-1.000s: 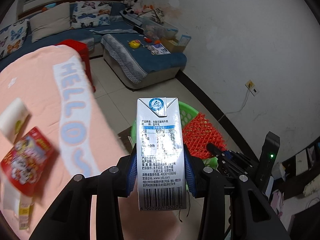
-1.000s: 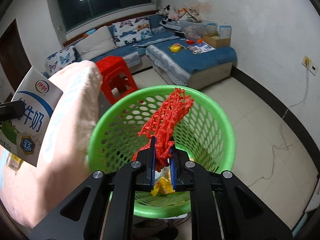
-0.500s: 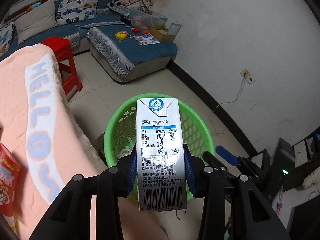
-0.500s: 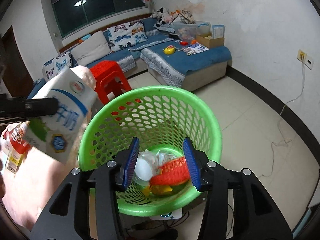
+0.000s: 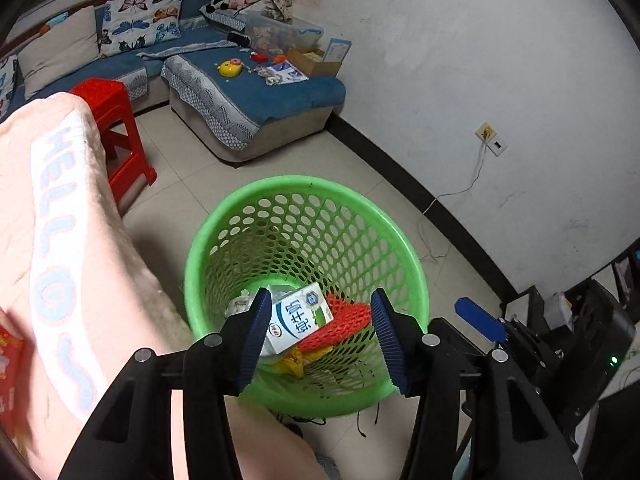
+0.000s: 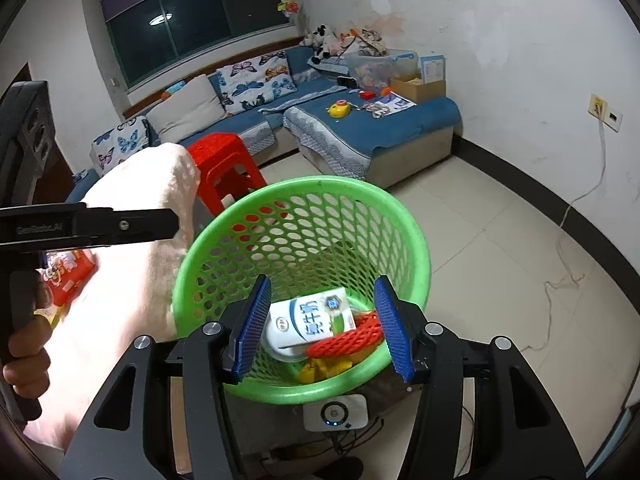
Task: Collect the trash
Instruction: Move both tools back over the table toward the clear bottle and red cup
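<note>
Trash fills the bottom of one round green basket, a plastic bin whose wall is pierced all over with rows of oval holes and topped by a smooth rolled rim. On top of the heap lies one milk carton, a white box-shaped pack with blue and green print and blue characters, lying on its side and tilted. Just beside it, touching its lower edge, sits one piece of red foam netting, a soft mesh sleeve with diamond-shaped openings. Under both are crumpled yellow wrappers and some pale, clear scraps whose number cannot be told. The left gripper hangs above the basket with its two ribbed blue pads spread apart and nothing between them; its jaws have just been opening, and the carton lies free far below. The right gripper is likewise spread over the basket, jaws just opened further, gripping nothing, the netting loose beneath it. To the left, a fuzzy peach blanket bears pale blue HELLO lettering, with one red snack packet lying on it. One red plastic stool stands on the tiled floor behind.
</note>
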### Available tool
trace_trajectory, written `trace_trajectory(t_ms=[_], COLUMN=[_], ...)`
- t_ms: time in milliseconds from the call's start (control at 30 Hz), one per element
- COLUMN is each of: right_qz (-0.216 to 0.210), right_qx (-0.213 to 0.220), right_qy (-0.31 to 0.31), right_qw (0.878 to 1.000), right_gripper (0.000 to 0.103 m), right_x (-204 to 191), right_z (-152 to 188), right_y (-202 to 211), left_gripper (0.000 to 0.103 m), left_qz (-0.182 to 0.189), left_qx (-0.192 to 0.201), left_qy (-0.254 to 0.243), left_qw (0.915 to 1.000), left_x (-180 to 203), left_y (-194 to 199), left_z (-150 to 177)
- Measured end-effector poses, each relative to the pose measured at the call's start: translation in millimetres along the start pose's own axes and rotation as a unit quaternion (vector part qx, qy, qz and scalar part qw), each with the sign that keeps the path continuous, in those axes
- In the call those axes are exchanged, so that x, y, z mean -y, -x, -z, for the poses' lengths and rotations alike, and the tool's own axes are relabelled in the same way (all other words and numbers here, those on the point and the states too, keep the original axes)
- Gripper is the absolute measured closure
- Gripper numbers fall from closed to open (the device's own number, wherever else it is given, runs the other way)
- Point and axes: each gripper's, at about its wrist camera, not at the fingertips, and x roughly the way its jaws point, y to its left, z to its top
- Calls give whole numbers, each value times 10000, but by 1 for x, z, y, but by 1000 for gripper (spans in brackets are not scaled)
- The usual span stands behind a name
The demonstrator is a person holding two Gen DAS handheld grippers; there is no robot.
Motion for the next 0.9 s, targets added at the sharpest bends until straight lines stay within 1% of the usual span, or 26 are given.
trace_trajectory(t_ms=[133, 300, 367, 467, 567, 633, 733, 800, 900], right_qz=[-139, -560, -681, -881, -1021, -1160, -1378, -1538, -1608], right_qx=[45, 19, 8, 4, -12, -33, -85, -146, -205], right_qy=[96, 165, 252, 378, 577, 716, 920, 1078, 1401], right_qw=[9998, 9983, 9974, 9954, 9931, 9907, 9861, 9821, 9768], right_gripper=[43, 35, 33, 32, 29, 29, 27, 26, 24], right_x=[-15, -41, -54, -76, -99, -117, -144, -162, -188], right_z=[2, 0, -3, -6, -8, -9, -10, -10, -10], right_y=[7, 13, 14, 14, 12, 10, 6, 3, 0], left_gripper=[51, 51, 48, 48, 47, 41, 40, 40, 40], left_qz=[-146, -537, -758, -1049, -1401, -1577, -1889, -1952, -1981], left_qx=[180, 509, 590, 675, 741, 769, 758, 646, 451], left_qy=[-71, -171, -131, 0, 112, 150, 231, 273, 341], left_qw=[9997, 9971, 9953, 9922, 9873, 9844, 9788, 9783, 9786], left_x=[-9, -35, -50, -79, -108, -125, -153, -168, -191], left_y=[31, 82, 102, 131, 157, 172, 188, 192, 191], left_z=[15, 44, 56, 74, 91, 102, 122, 130, 139])
